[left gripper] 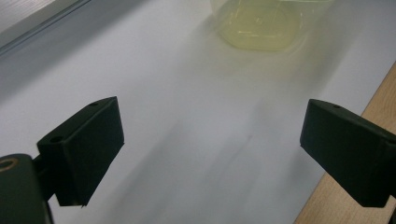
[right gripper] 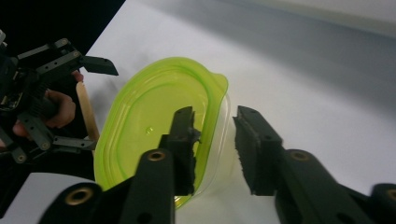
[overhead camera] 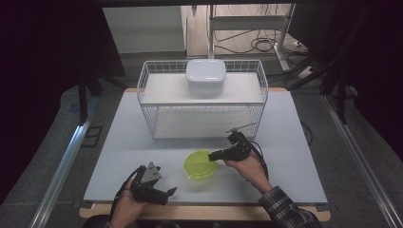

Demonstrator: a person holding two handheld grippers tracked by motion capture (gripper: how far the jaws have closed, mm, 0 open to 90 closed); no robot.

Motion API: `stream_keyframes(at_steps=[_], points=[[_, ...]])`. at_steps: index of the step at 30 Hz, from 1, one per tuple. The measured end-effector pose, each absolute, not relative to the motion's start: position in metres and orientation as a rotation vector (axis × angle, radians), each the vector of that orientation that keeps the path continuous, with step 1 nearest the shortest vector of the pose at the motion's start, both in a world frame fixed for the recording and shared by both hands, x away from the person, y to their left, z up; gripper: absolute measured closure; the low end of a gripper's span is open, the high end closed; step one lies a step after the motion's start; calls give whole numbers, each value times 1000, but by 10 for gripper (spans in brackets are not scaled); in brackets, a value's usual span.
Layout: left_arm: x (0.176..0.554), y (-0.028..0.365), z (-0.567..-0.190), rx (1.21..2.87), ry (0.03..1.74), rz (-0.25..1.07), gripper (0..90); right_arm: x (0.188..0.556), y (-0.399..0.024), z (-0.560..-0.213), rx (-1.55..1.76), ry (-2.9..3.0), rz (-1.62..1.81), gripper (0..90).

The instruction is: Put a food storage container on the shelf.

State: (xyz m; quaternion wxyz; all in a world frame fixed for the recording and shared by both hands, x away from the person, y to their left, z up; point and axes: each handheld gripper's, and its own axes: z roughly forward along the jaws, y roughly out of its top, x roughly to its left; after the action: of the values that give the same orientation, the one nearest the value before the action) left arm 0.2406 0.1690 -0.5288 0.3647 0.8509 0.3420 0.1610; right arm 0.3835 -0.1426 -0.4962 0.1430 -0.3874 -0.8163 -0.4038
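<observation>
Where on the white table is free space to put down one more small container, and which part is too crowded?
Free: the table strip left of the wire rack, the patch right of the rack toward the table's right edge, and the rack's lower shelf. Crowded: the near middle, where the green-lidded container sits between the left gripper and the right gripper, whose jaws straddle its rim.

A lidded tub is placed on the table, at six o'clock of a wire rack. A covered box is set on the rack's top shelf, at twelve o'clock.
</observation>
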Motion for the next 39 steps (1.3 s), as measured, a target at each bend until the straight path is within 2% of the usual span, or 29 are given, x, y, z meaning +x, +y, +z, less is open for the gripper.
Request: stream_keyframes(at_steps=[6,39], points=[[241,170,-529,2185,882,412,57,385,-143,-497,-1097,-2302,-1160,799],[241,170,-529,2183,884,411,57,385,-164,-477,-1125,-2146,-1335,827]])
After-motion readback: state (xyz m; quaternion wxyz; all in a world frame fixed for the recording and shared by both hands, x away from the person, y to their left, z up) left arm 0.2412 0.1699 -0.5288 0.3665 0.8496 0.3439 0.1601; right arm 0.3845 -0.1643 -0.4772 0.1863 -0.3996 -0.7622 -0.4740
